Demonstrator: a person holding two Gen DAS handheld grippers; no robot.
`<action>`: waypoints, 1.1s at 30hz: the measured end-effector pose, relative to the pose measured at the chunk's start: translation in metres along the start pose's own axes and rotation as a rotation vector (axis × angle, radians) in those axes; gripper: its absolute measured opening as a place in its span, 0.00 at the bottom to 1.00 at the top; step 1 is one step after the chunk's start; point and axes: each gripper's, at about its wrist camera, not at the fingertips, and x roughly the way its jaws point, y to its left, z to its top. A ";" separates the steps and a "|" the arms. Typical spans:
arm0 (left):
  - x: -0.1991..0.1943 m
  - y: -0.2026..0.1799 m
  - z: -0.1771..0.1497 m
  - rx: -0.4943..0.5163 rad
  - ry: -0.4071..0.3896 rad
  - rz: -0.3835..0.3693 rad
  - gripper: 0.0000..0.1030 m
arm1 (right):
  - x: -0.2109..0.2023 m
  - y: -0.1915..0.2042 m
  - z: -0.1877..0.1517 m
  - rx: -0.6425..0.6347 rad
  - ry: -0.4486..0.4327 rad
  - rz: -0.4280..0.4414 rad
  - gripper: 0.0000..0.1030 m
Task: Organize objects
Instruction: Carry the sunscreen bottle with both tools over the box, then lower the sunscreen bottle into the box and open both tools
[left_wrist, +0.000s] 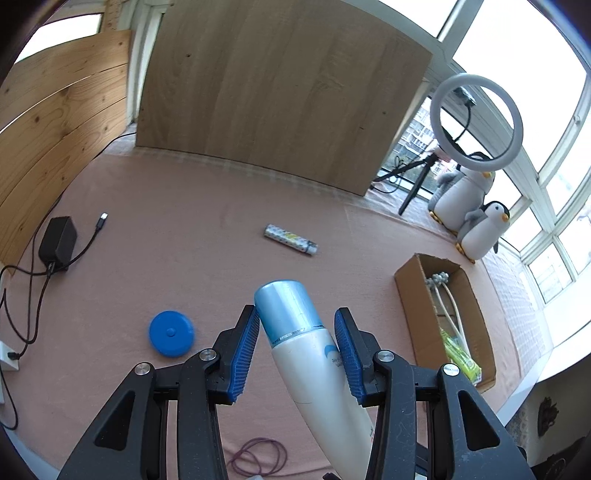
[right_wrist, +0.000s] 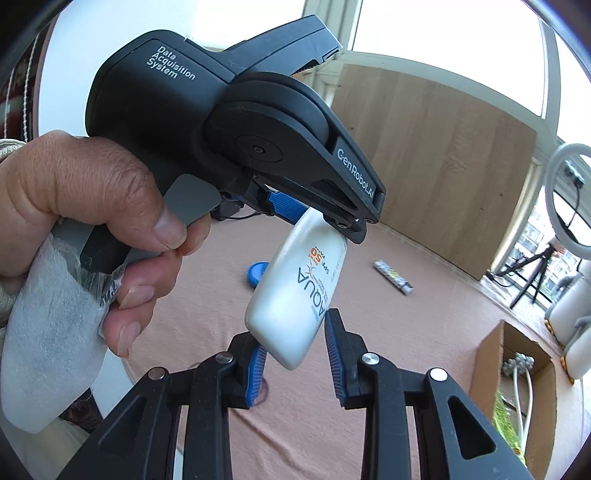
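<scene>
Left wrist view: left gripper (left_wrist: 297, 338) clamps its ribbed blue pads on a smooth cream sunscreen bottle (left_wrist: 317, 369) with a metallic blue cap, above open pink cloth (left_wrist: 184, 251); a cardboard box (left_wrist: 476, 332) lies right. Right wrist view: right gripper (right_wrist: 295, 354), jaws apart, brackets the bottle's rounded base without gripping.

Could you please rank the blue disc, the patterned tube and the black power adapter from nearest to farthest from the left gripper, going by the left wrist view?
From the left gripper:
1. Blue disc, just left of the jaws.
2. Patterned tube, ahead at mid-table.
3. Black power adapter, far left by the wooden wall.
</scene>
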 end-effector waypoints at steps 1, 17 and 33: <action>0.002 -0.007 0.001 0.010 0.002 -0.005 0.45 | -0.002 -0.005 -0.001 0.008 -0.001 -0.010 0.26; 0.067 -0.189 0.014 0.282 0.093 -0.191 0.42 | -0.056 -0.113 -0.045 0.202 0.000 -0.272 0.25; 0.118 -0.297 -0.003 0.412 0.126 -0.219 0.63 | -0.063 -0.189 -0.092 0.300 0.138 -0.395 0.25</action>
